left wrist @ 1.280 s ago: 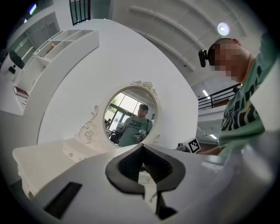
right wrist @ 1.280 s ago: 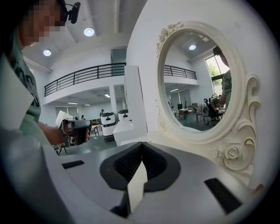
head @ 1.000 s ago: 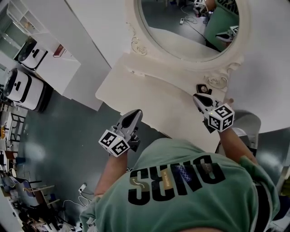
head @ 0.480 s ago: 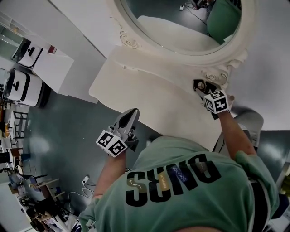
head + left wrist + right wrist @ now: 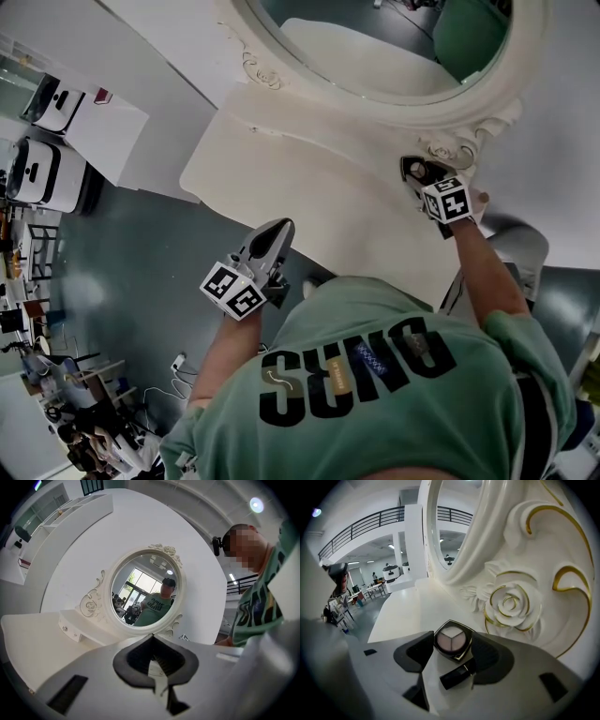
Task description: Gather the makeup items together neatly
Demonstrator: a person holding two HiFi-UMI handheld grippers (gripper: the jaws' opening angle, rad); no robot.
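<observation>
I am holding the right gripper (image 5: 453, 645) angled down at the vanity top (image 5: 309, 187) with its jaws spread. They have just been opening, and two makeup items are lying between them. An eyeshadow compact (image 5: 450, 638), dark-cased and open, is sitting between the jaw tips, and a black lipstick tube (image 5: 457, 675) is lying just behind it, close against the right-hand pad. Neither pad is pressing on anything. The compact is holding a round pan split into three pale wedges. Just beyond it, the carved rose (image 5: 512, 604) with gold edging is standing at the foot of the mirror frame (image 5: 464, 550).

I am keeping the left gripper (image 5: 151, 641) level, off the near edge of the vanity, with its jaw tips pressed together and nothing pinched. It is facing the oval mirror (image 5: 146, 590), which is reflecting a person in a green shirt (image 5: 394, 394). The shirt is carrying bold black lettering that I cannot read with certainty.
</observation>
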